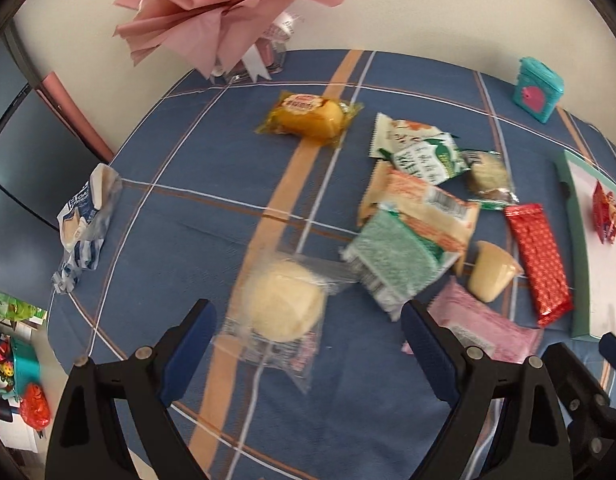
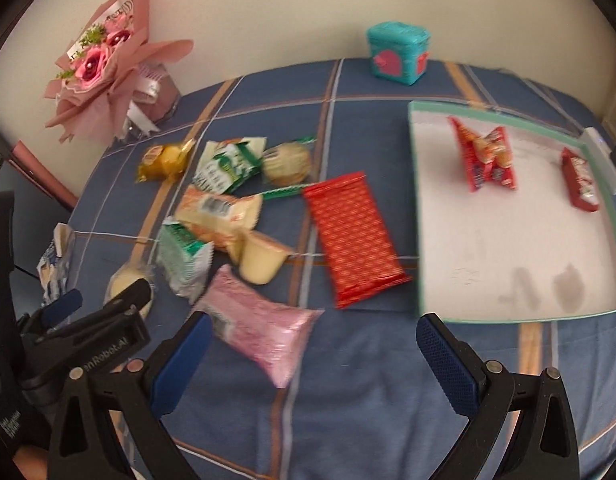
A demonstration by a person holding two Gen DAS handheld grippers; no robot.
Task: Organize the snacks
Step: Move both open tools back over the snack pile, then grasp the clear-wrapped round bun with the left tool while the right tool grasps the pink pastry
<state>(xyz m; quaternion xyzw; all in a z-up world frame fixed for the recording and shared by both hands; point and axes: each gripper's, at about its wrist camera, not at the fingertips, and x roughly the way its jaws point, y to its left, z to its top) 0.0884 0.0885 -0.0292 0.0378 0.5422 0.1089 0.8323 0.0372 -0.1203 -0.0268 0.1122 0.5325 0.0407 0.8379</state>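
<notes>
Several wrapped snacks lie on a blue plaid tablecloth. My left gripper (image 1: 308, 336) is open, its jaws either side of a pale round bun in clear wrap (image 1: 284, 306). My right gripper (image 2: 314, 344) is open and empty, just in front of a pink packet (image 2: 260, 324). A long red packet (image 2: 354, 240) lies beside a green-rimmed white tray (image 2: 418, 216) that holds two small red snack packets (image 2: 486, 160) (image 2: 582, 184). The pile also has green packets (image 1: 396, 260), an orange-striped packet (image 1: 424, 204), a pudding cup (image 1: 492, 276) and a yellow cake (image 1: 308, 118).
A pink paper flower bouquet (image 1: 212, 12) stands at the back left by the wall. A teal box (image 2: 398, 52) sits at the back. A blue-and-white bread bag (image 1: 84, 220) lies at the table's left edge. The left gripper also shows in the right wrist view (image 2: 108, 312).
</notes>
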